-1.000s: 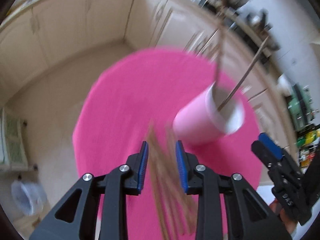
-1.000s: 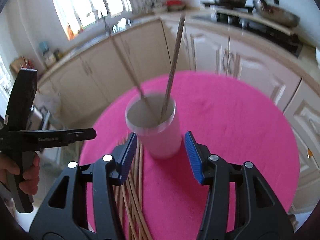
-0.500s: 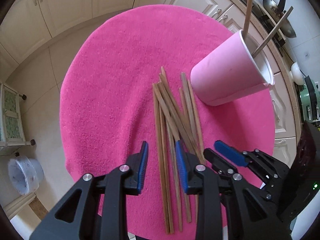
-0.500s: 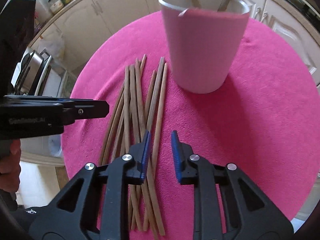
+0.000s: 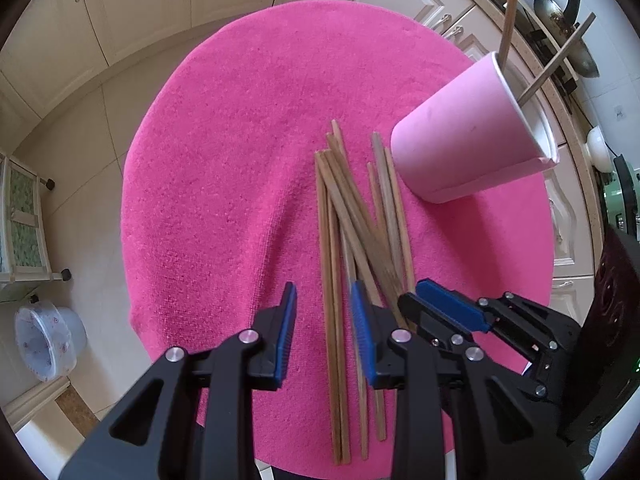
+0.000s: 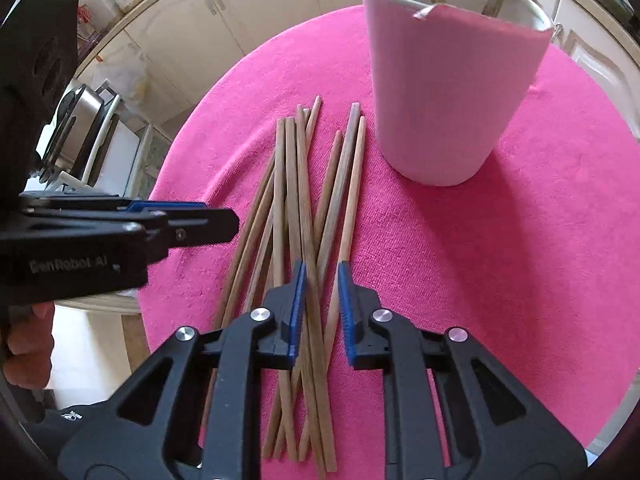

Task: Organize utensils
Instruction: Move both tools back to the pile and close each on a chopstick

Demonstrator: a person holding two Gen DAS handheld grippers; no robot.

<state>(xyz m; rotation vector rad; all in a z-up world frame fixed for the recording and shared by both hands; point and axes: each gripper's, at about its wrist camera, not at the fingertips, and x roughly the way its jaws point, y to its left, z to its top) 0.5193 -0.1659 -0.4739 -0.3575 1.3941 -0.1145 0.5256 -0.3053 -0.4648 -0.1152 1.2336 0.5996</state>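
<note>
Here we hover both claws over loose wooden chopsticks (image 5: 340, 248) fanned across the middle of the fuzzy pink cloth (image 5: 208, 184). At lower centre the left gripper (image 5: 323, 334) stands partly spread astride two sticks, gripping nothing. The right gripper (image 6: 321, 306) has just been closing, a few sticks between its ribbed blue pads (image 6: 298, 308), not visibly pinched. We should isolate one slim stick before lifting. At upper right, the smooth pink cup (image 6: 452, 92) holds two.
</note>
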